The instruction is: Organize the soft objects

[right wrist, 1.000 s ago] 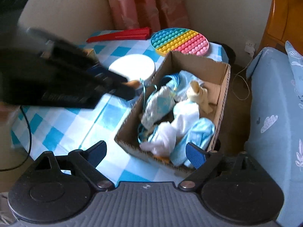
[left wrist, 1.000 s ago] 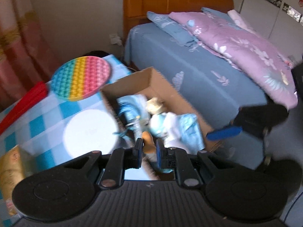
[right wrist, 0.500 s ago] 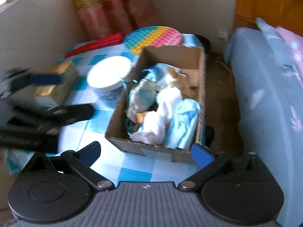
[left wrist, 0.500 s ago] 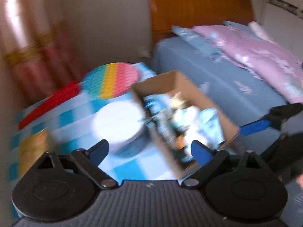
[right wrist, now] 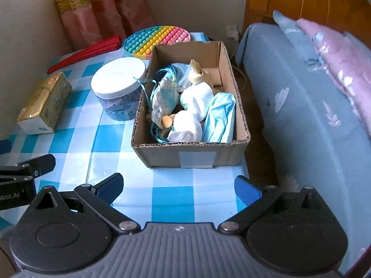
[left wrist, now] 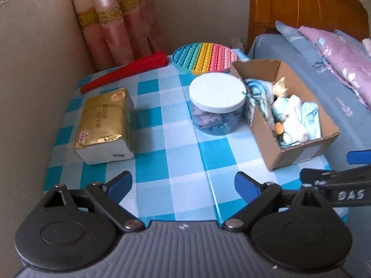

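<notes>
Now the soft objects (right wrist: pixel 185 106), a jumble of pale blue and white cloths, small dolls and blue ribbon, lie heaped inside the cardboard box (right wrist: pixel 192 157) on the checked table (right wrist: pixel 171 194). A second ago my left gripper (left wrist: pixel 183 183) was pinched shut low over that heap; it has since sprung wide apart and drawn back, and nothing sits between its blue pads. I judge a piece was just dropped in, so the sorting looks close to done. My right gripper (right wrist: pixel 178 185) stands fully spread too, empty, aimed downward at the box's near wall. Both hover above the table's near edge, clear of the box. Beside the box stand a lidded jar (left wrist: pixel 216 103) and, further left, a gold tissue pack (left wrist: pixel 105 125).
</notes>
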